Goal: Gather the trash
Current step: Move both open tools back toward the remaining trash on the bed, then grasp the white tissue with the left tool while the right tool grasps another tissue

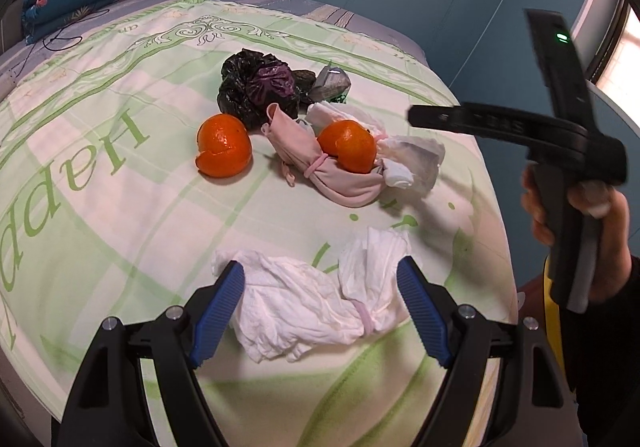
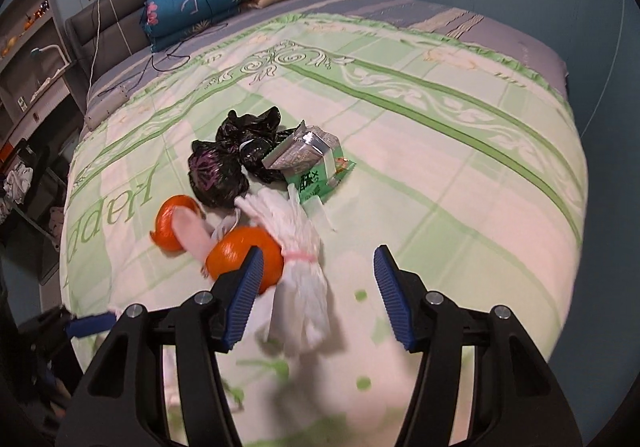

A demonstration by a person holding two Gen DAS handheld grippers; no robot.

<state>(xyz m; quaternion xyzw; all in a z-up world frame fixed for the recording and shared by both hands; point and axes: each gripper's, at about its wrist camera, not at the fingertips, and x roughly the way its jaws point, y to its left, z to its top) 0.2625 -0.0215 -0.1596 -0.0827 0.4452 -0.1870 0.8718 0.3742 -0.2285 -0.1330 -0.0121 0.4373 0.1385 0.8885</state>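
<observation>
L gripper (image 1: 321,307) stood spread wide, a crumpled white tissue (image 1: 304,307) lying between its jaws on the bed (image 1: 120,207). R gripper (image 2: 318,289), also spread, hovered over another tissue bundle (image 2: 300,271) beside 2 orange peels (image 2: 246,257).

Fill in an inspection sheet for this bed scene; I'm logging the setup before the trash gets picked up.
Surface: bed with a green and white cover.
Job's things: white tissue between the left gripper's fingers, not gripped; black bag; two orange peels; pink mask; green packet; tied white wad.
Clutter: folded quilts at the headboard.
Grippers: left gripper open over the tissue; right gripper open, near the wad and one peel.
Cables: black cord on the bed; white cable down from a wall socket.
Surroundings: blue walls, shelves on the left.
</observation>
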